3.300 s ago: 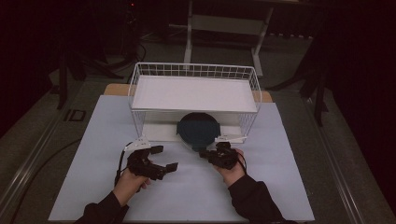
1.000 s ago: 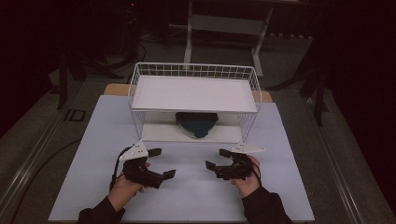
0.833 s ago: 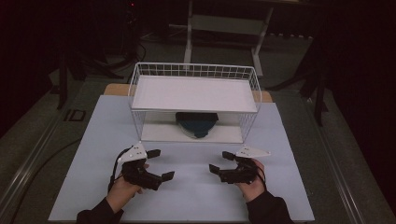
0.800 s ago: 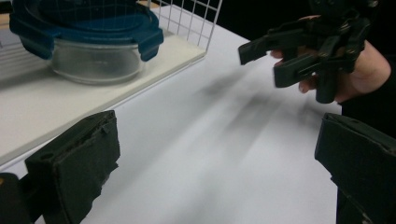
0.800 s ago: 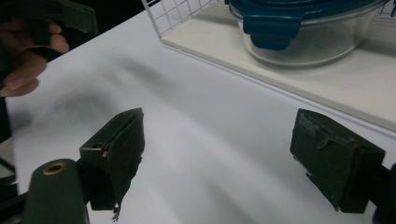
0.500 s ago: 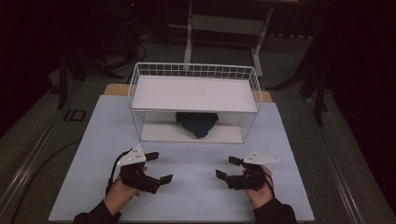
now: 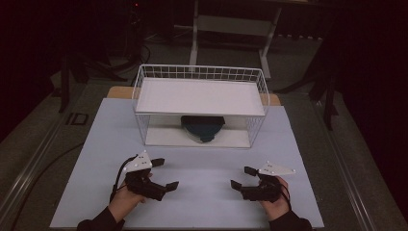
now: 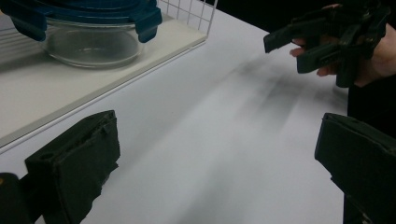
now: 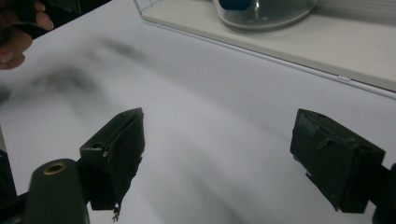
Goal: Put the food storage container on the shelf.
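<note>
— Nearest? Left gripper (image 7: 165,173) and right gripper (image 7: 243,177), low over the white table (image 7: 202,202), well apart, bare surface between. Both spread wide, gripping nothing.

— And beyond? Open table up to the wire rack (image 7: 199,103). On its lower board, under the shelf, a glass container with blue lid (image 7: 202,127), well ahead of both grippers, roughly centred between.

— Farther out? Dark floor, a pale stand (image 7: 234,25) behind.

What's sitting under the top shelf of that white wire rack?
A clear glass container with a blue clip lid sits on the lower board of the white wire rack. The top shelf covers its rear; its contents can't be seen.
</note>
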A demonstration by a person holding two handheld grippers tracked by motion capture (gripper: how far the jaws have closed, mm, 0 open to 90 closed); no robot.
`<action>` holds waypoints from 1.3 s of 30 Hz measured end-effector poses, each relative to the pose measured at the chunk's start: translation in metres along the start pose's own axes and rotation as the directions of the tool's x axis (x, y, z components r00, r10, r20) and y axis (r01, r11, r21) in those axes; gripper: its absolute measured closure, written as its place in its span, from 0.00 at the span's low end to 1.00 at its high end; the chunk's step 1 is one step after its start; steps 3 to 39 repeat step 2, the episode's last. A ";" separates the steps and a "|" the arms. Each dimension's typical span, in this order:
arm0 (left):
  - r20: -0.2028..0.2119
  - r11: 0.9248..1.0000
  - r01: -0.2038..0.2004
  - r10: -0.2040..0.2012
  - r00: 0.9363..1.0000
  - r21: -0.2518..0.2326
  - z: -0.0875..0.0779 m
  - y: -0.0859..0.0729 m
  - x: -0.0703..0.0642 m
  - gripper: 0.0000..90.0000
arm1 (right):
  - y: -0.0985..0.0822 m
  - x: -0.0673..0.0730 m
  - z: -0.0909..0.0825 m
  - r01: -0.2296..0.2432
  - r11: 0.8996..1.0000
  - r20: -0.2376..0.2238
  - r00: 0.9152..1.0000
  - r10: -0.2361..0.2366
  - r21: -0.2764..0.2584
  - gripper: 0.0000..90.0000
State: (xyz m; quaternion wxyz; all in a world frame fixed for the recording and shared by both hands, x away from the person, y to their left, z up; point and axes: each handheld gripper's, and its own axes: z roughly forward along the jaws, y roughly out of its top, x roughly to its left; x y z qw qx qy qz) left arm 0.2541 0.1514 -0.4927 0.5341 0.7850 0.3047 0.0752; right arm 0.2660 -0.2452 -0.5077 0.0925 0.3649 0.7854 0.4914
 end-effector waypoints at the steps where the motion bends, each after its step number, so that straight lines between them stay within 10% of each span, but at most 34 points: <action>1: 0.004 1.000 0.001 -0.001 1.000 -0.002 0.000 0.000 0.000 0.00 | 0.000 0.000 0.000 0.000 1.000 0.002 1.000 0.000 -0.002 0.19; 39: 0.004 1.000 0.000 0.000 1.000 -0.001 0.001 0.000 0.000 0.00 | 0.000 0.000 0.000 0.003 1.000 0.000 1.000 -0.003 -0.005 0.19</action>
